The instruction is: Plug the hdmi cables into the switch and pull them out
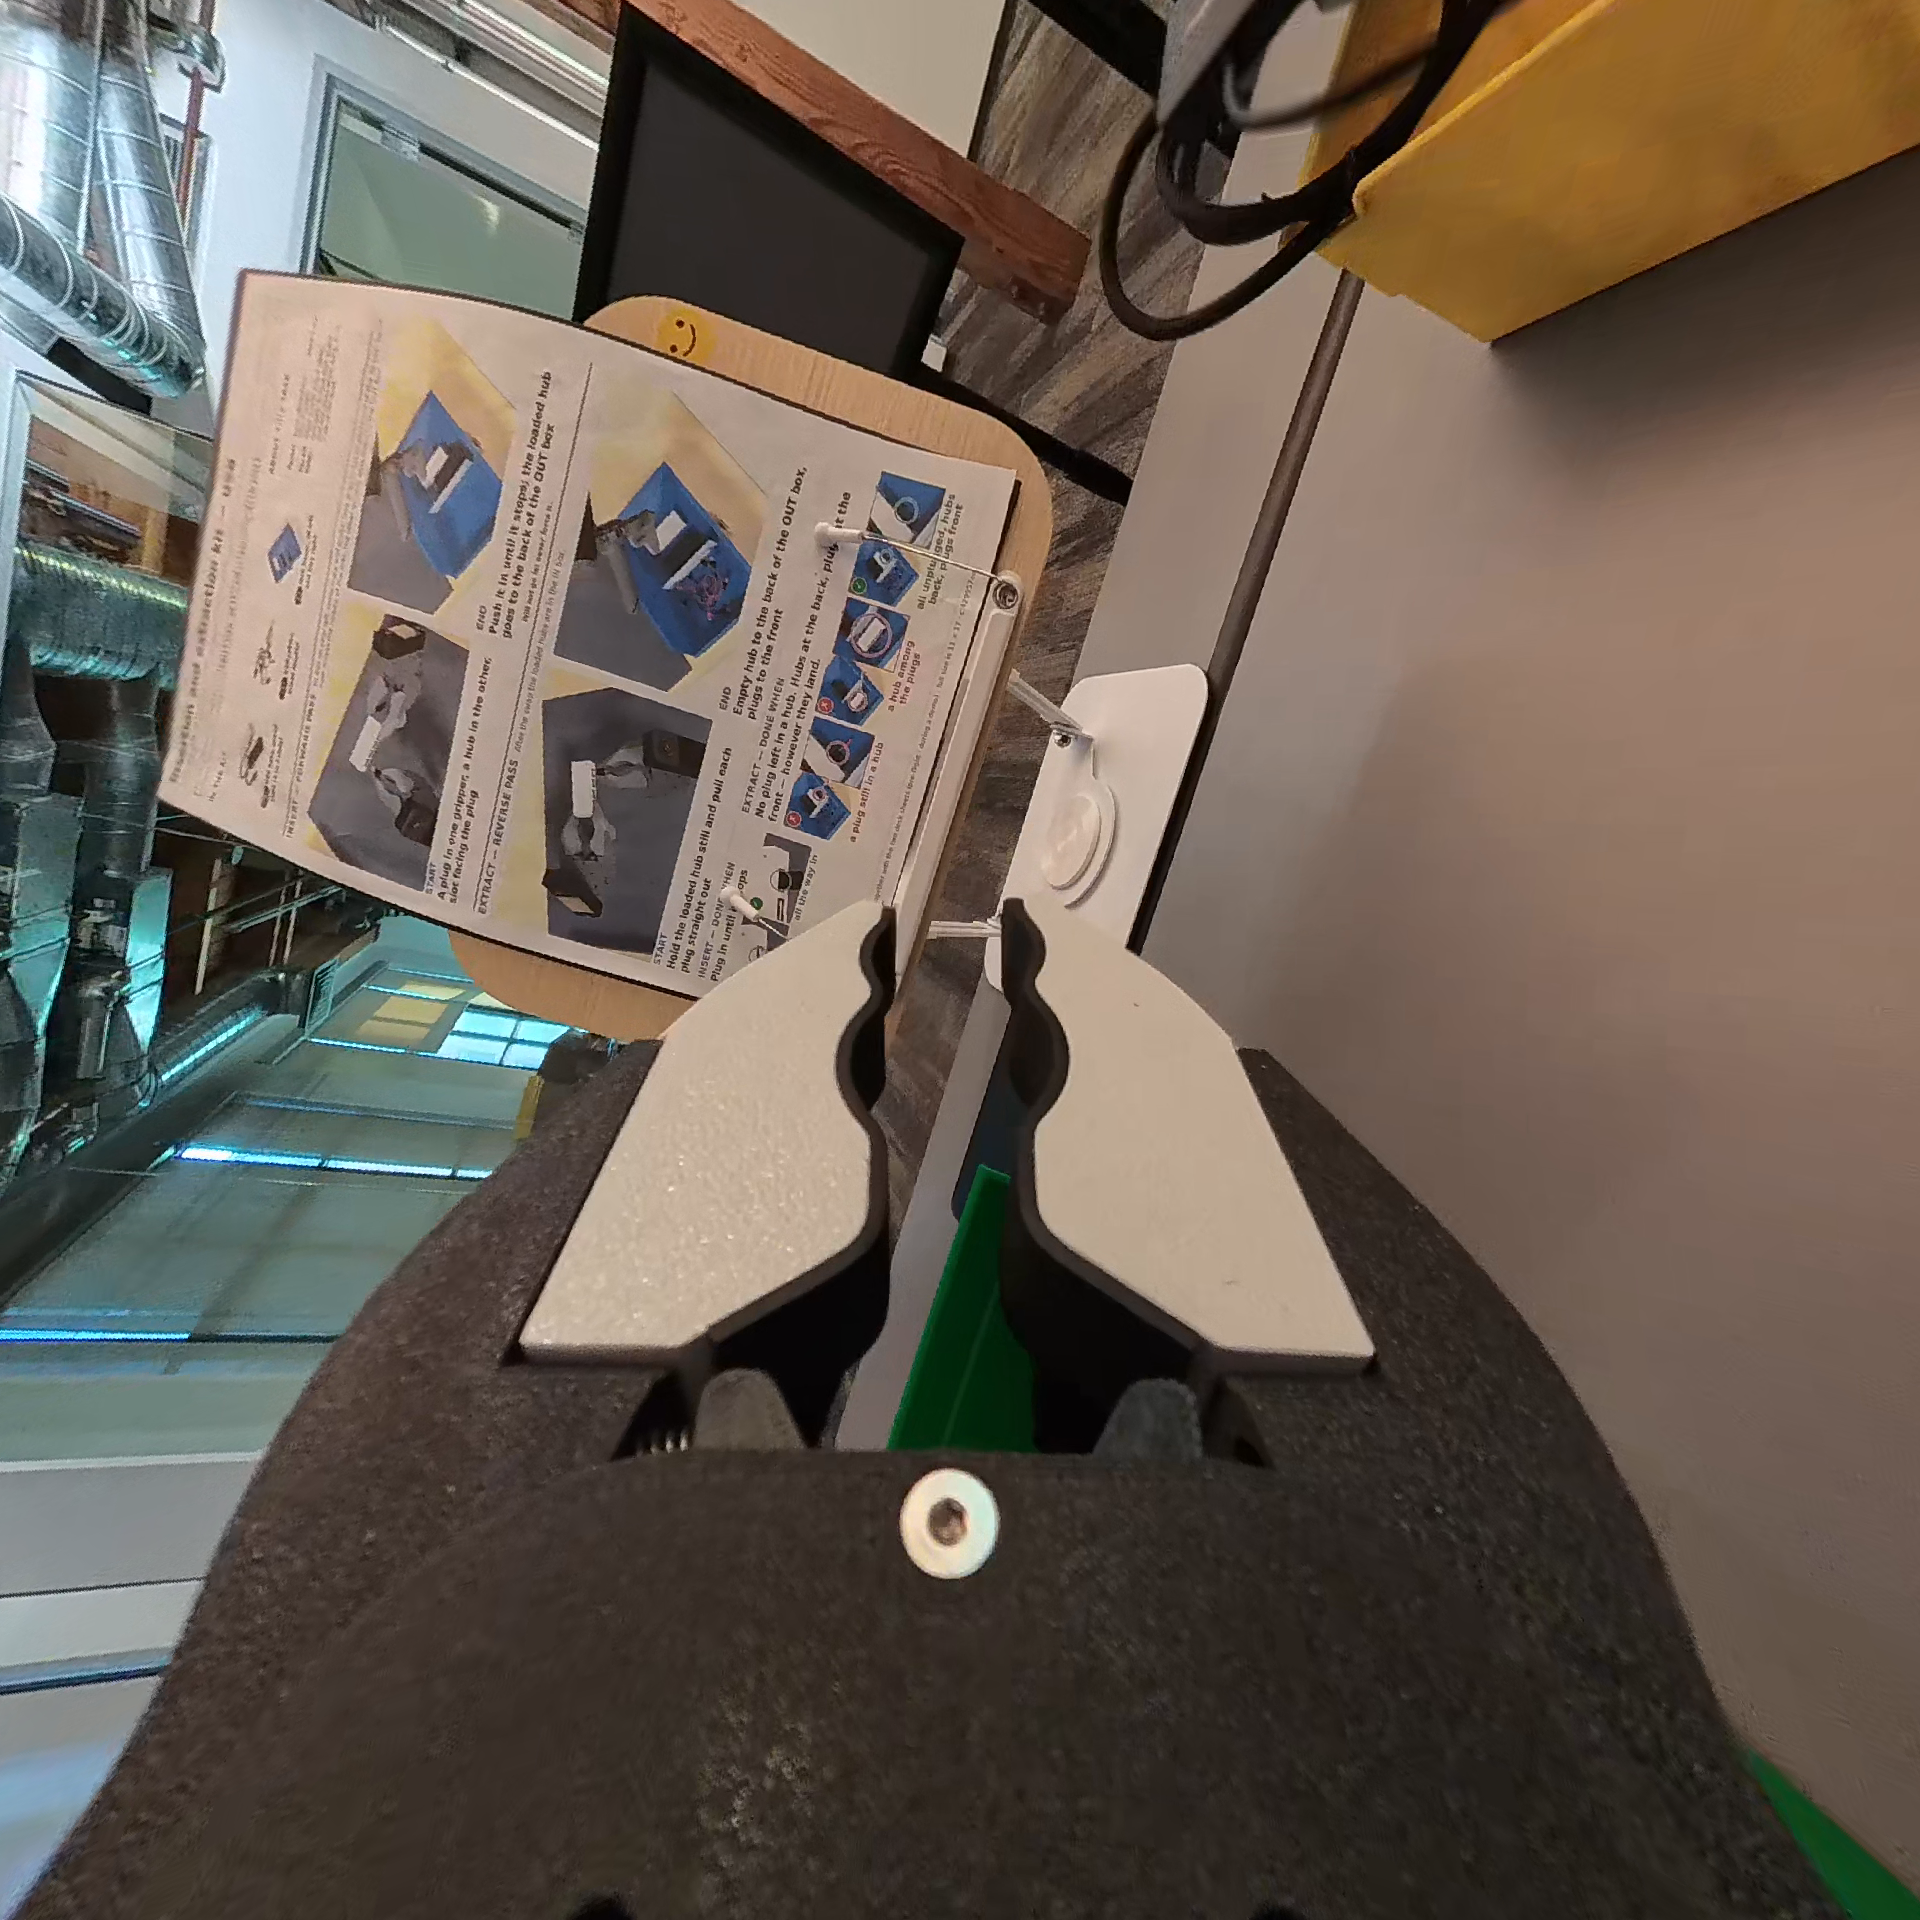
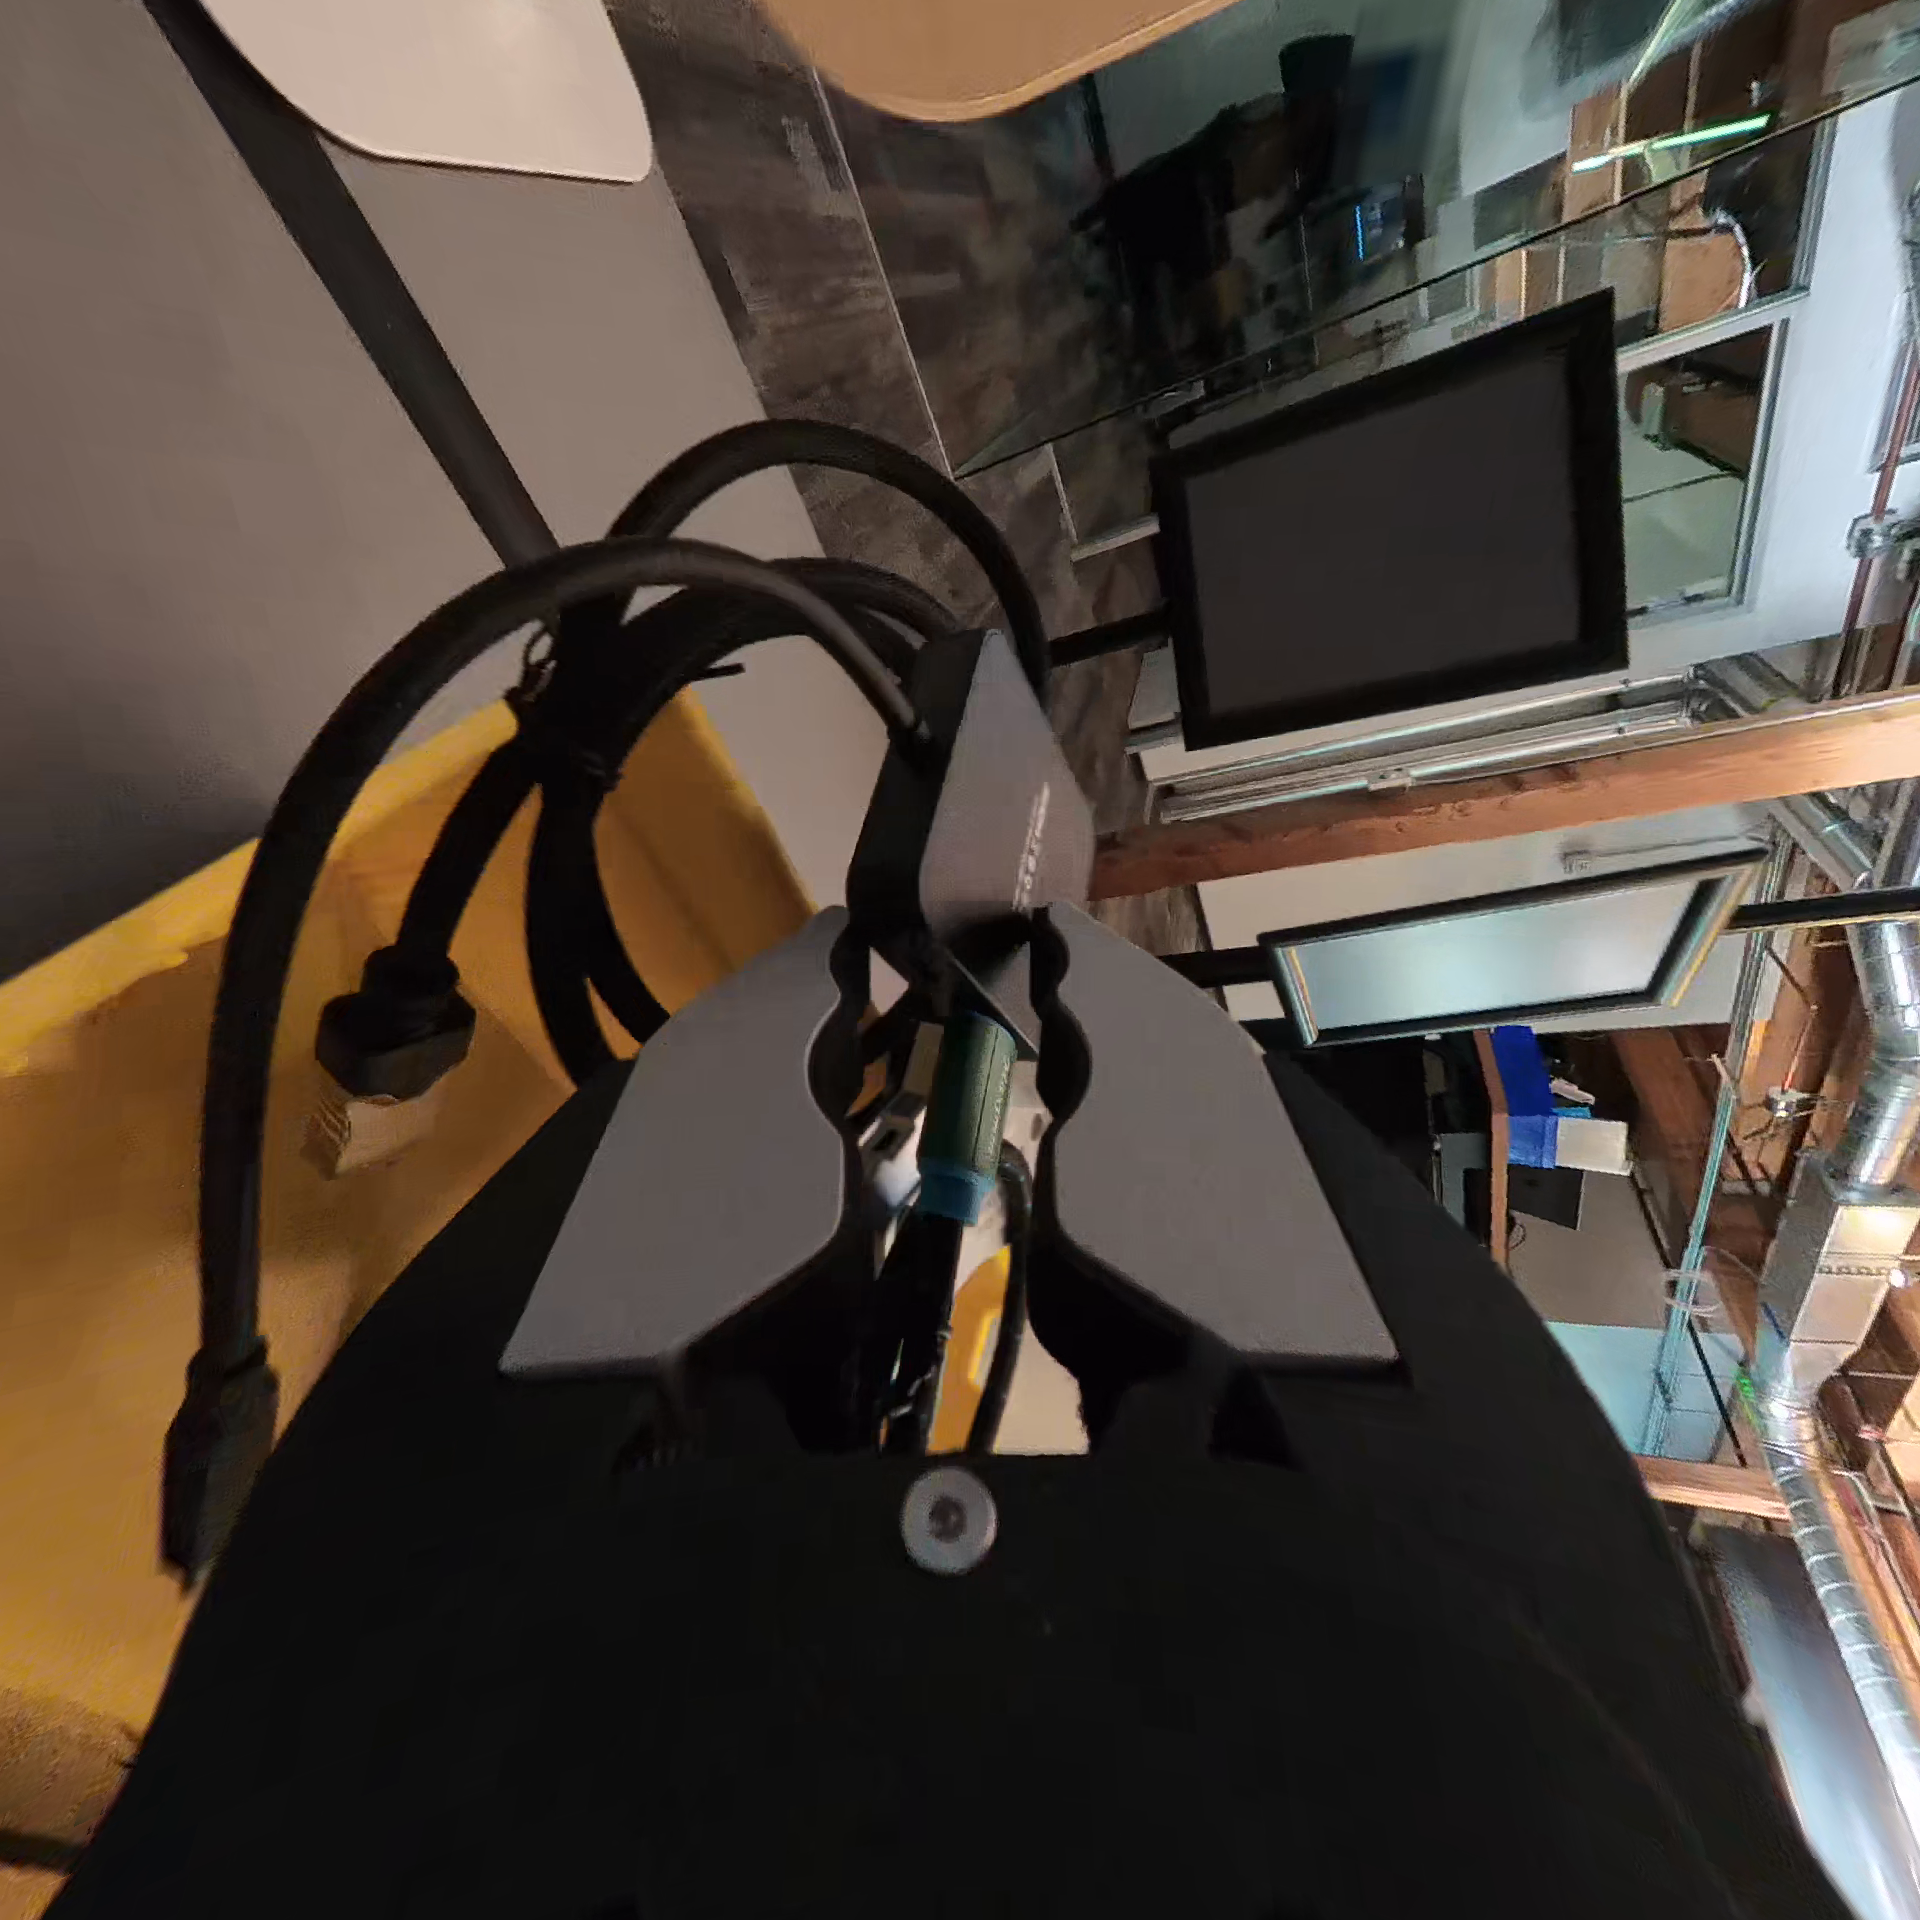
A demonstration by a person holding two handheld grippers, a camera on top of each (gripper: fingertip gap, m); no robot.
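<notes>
Right wrist view: yellow bin (image 2: 94, 1195) holds black cables (image 2: 582, 748), jaws gripping switch (image 2: 997, 821).

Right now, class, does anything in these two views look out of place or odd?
Yes. The right gripper pinches only a corner of the grey switch, which hangs tilted above the yellow bin with black cables looping loose. The left gripper is open and holds nothing.
</notes>
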